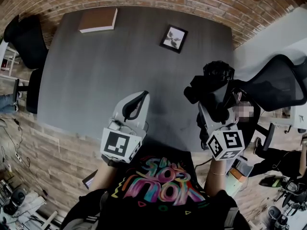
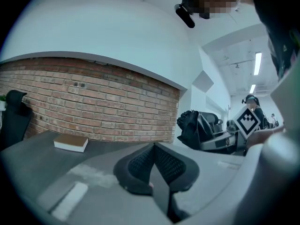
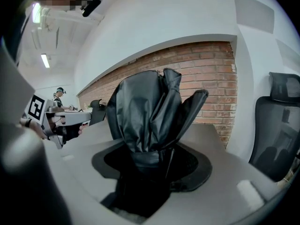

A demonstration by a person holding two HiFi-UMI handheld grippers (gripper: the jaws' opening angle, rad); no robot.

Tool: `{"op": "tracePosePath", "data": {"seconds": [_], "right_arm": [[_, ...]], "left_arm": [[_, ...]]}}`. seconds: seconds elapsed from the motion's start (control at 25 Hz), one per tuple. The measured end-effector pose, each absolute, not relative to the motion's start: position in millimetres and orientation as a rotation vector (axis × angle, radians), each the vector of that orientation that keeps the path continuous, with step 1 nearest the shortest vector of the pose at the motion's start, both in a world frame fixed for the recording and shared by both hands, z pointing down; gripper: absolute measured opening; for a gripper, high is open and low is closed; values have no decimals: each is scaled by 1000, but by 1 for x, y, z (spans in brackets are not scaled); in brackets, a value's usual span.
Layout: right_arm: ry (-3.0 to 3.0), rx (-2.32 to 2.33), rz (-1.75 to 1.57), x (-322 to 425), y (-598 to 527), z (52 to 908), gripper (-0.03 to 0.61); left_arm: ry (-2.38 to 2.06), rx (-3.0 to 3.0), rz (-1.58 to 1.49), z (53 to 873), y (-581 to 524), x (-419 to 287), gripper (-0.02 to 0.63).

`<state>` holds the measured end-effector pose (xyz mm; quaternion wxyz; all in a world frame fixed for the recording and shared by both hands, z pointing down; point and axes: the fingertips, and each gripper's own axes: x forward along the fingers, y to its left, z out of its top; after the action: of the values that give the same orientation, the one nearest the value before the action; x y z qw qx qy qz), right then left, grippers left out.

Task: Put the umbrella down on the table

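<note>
Black folded cloth of the umbrella (image 3: 145, 109) fills my right gripper view. The right gripper (image 3: 150, 161) has its 2 jaws clamped on the lower part of the bundle, and the cloth stands up out of them, a little loose at the top. In the head view this gripper reaches forward from the person's right forearm, near the right edge of the grey table (image 1: 120, 66), with its marker cube turned up to the camera. The umbrella is over that near right part of the table, and I cannot tell if it touches the surface. The left gripper (image 2: 153, 165) points forward too, low over the near edge of the table and well apart from the right one. Its 2 jaws are together, pad against pad, with nothing between them. Far across the table lie a brown book (image 1: 98, 19) and a small picture frame (image 1: 173, 38), both on the side of the brick wall (image 2: 93, 102).
</note>
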<state>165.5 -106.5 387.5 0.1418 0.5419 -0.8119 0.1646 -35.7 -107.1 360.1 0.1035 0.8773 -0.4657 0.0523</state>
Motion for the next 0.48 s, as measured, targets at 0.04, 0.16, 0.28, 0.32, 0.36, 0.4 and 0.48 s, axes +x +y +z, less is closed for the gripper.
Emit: {"op": "tracePosePath", "data": {"seconds": [0.04, 0.16, 0.28, 0.32, 0.36, 0.4, 0.48], "right_arm": [[-2339, 1556, 479, 166, -109, 391, 250], [-2326, 1525, 498, 164, -116, 402, 250], [-2307, 1474, 527, 162, -121, 419, 250], [-2300, 1457, 535, 163, -122, 426, 250], [-2290, 1441, 541, 164, -124, 433, 252], [-2278, 1426, 546, 164, -126, 441, 252], [-2256, 1399, 559, 162, -128, 458, 252]], "left_arm": [[-1378, 2583, 158, 361, -106, -37, 0], [-1388, 2568, 159, 363, -104, -41, 0], [-1397, 2547, 160, 369, -101, -41, 0], [-1396, 2541, 164, 371, -101, -39, 0], [-1393, 2536, 168, 373, -101, -37, 0], [-1390, 2531, 170, 374, -101, -35, 0], [-1384, 2513, 165, 376, -100, -32, 0]]}}
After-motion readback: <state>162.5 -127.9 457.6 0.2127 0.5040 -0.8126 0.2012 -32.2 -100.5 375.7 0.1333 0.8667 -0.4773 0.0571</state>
